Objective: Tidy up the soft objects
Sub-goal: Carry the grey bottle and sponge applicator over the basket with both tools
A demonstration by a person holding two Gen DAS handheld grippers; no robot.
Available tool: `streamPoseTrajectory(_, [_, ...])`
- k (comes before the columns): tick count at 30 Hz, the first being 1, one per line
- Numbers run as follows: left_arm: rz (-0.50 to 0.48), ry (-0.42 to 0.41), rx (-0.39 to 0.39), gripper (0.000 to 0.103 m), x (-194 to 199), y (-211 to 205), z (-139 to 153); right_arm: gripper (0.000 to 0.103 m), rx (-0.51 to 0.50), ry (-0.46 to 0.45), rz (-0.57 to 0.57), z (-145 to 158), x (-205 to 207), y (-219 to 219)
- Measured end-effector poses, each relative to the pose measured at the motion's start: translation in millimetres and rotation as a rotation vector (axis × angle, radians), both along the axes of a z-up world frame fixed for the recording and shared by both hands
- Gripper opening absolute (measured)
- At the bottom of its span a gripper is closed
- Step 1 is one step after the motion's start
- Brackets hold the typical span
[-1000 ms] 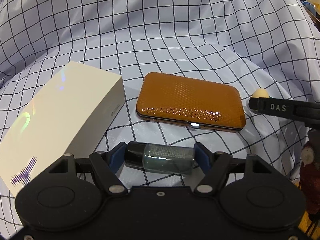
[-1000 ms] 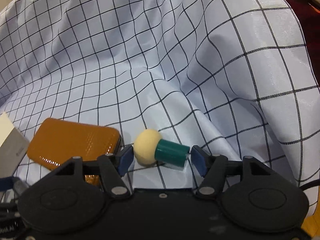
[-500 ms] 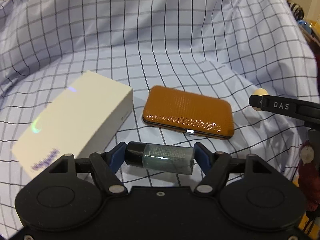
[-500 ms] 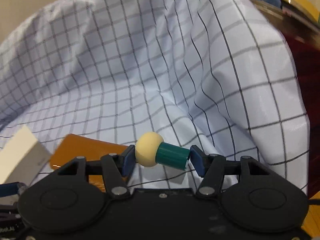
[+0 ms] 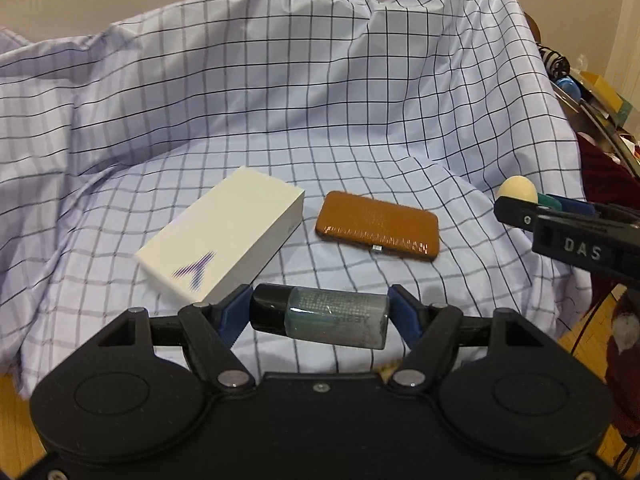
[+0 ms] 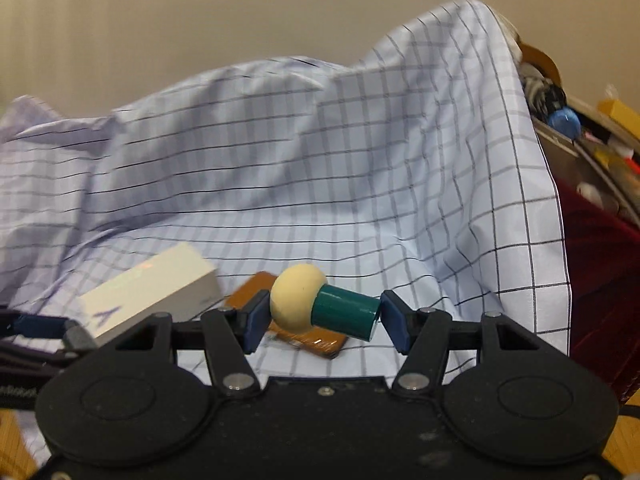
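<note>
My left gripper [image 5: 320, 314] is shut on a small clear bottle [image 5: 334, 316] with a black cap, held crosswise above the checked cloth [image 5: 280, 128]. My right gripper [image 6: 322, 316] is shut on a toy mushroom [image 6: 320, 308] with a cream cap and a green stem, also lifted off the cloth. From the left wrist view the right gripper [image 5: 540, 208] shows at the right edge with the mushroom [image 5: 518, 190] in it. Lying on the cloth are a white box [image 5: 224, 240] and an orange case [image 5: 378, 230].
The cloth drapes over a raised back and humps up at the right. Past its right edge sits a cluttered shelf [image 6: 592, 148] with a blue ball [image 6: 564, 122] and dark red fabric [image 6: 596, 264]. Wooden floor [image 5: 16, 396] shows at the lower corners.
Both grippers have risen and pulled back from the cloth with their objects. The box and case look smaller and farther. The right gripper lifted the mushroom off the cloth and tilted upward.
</note>
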State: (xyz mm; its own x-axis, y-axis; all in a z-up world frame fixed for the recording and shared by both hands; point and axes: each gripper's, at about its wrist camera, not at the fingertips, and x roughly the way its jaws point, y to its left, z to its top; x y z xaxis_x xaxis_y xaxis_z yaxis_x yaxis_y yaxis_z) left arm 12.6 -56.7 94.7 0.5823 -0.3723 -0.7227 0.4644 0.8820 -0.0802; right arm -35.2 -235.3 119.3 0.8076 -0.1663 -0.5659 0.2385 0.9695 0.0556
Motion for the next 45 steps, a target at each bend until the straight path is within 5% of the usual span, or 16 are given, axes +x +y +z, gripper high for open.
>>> streamPoseTrajectory(11, [0.082, 0.059, -0.024, 0.068, -66, 36, -5, 0.059, -0.028, -0.02, 0.175, 13, -93, 67])
streamPoseTrajectory(21, [0.171, 0.107, 0.002, 0.068, -103, 39, -35, 0.059, 0.053, 0.012, 0.151, -5, -144, 87])
streamPoseTrajectory(38, [0.249, 0.292, 0.023, 0.068, -101, 43, -78, 0.059, 0.197, 0.213, 0.05, -54, -142, 67])
streamPoseTrajectory(45, [0.282, 0.302, 0.052, 0.068, -100, 33, -85, 0.059, 0.255, 0.25, 0.055, -72, -137, 50])
